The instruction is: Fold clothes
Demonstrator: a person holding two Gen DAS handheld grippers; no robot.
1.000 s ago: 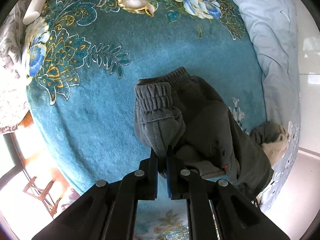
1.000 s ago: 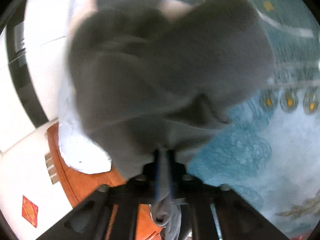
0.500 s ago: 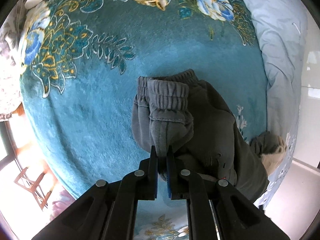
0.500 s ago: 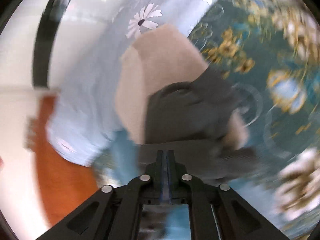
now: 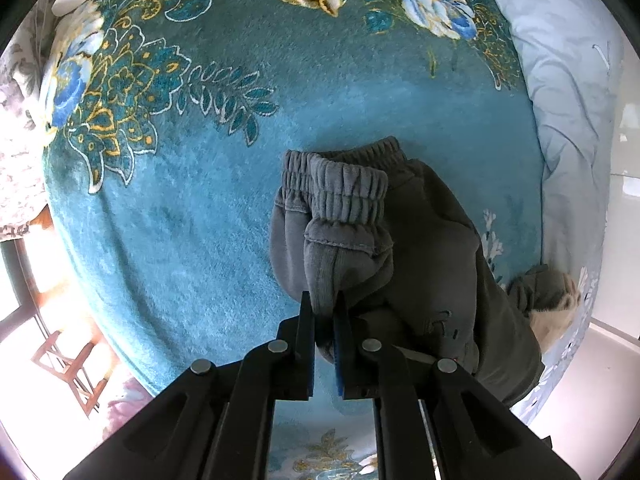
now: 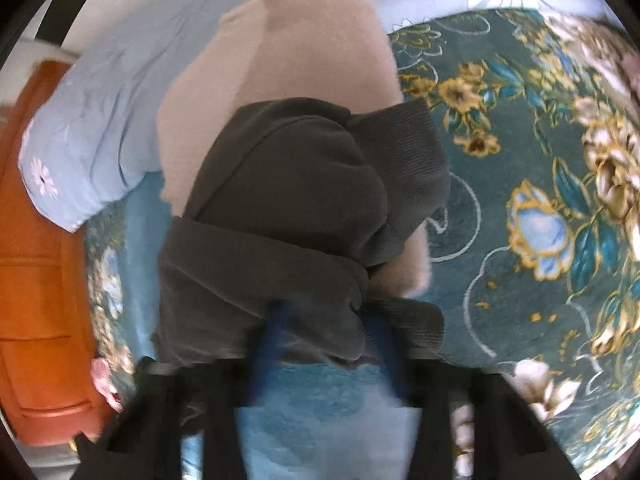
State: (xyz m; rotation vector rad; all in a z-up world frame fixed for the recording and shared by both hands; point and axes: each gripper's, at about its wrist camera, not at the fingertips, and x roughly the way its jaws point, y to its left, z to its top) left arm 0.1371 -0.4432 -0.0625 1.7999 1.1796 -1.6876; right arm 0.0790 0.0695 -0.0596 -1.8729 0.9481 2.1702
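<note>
Dark grey fleece trousers [image 5: 420, 248] lie bunched on a teal floral blanket [image 5: 180, 220]. In the left wrist view my left gripper [image 5: 324, 312] is shut on a fold of the trousers just below an elastic cuff [image 5: 344, 196]. In the right wrist view the other end of the trousers [image 6: 288, 208] lies heaped with its pale beige lining [image 6: 304, 52] turned out. My right gripper [image 6: 324, 344] is blurred; its jaws stand apart around the near edge of the cloth.
A light blue daisy-print quilt [image 5: 568, 92] lies along the blanket's far side, also in the right wrist view [image 6: 96, 120]. An orange wooden cabinet [image 6: 36, 280] stands beside the bed. A window and a chair [image 5: 64, 360] are at the left.
My right gripper was shut on the trousers, swung them over and has opened, leaving them heaped on the blanket. My left gripper has kept its hold and moved slightly forward.
</note>
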